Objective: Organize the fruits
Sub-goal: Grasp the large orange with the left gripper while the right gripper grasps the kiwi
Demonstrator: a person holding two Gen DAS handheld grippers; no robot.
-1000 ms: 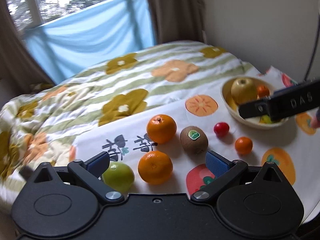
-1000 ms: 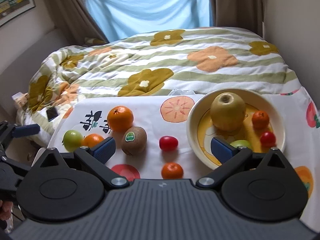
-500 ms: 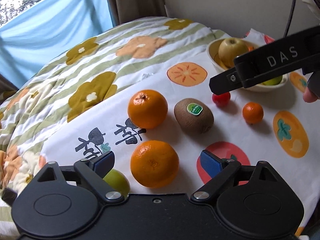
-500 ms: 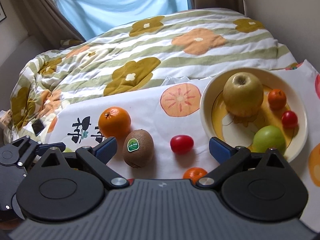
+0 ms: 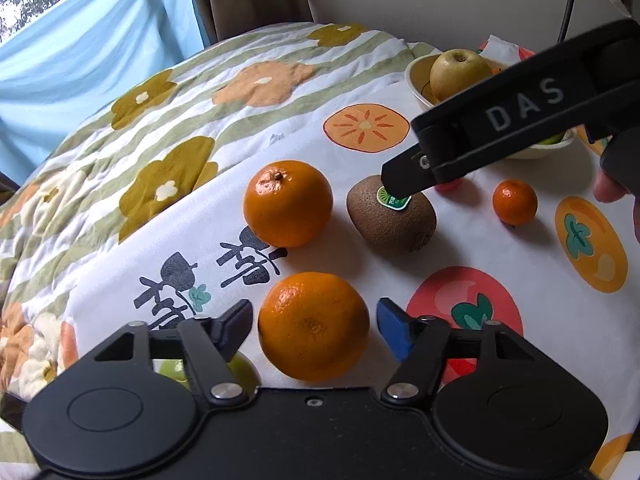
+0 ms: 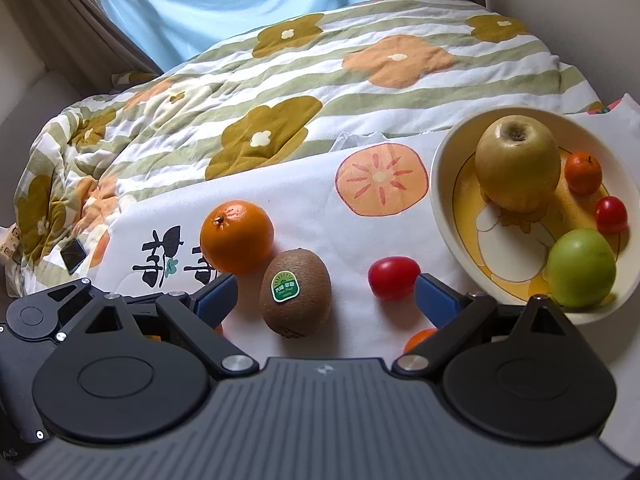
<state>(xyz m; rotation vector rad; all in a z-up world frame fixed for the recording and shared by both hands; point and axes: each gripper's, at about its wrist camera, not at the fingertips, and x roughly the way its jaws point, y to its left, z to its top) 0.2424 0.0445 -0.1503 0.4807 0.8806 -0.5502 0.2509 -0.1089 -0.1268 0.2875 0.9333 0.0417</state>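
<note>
The left gripper [image 5: 314,320] is held wide apart, a large round orange [image 5: 313,325] framed between its fingers untouched. The right gripper [image 6: 325,294] is likewise spread, a brown fuzzy kiwi with a green sticker [image 6: 295,292] bracketed between its fingers and a small red tomato [image 6: 393,277] seen just inside the right finger. Beyond to the right, the cream ceramic bowl [image 6: 444,196] is seen.

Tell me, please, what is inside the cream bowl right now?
The bowl holds a yellow-brown apple, a green fruit, a small orange and a cherry tomato. The apple hides whatever lies behind it.

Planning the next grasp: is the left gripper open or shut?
Open: left gripper fingers stand apart on either side of the near orange, not touching it.
</note>
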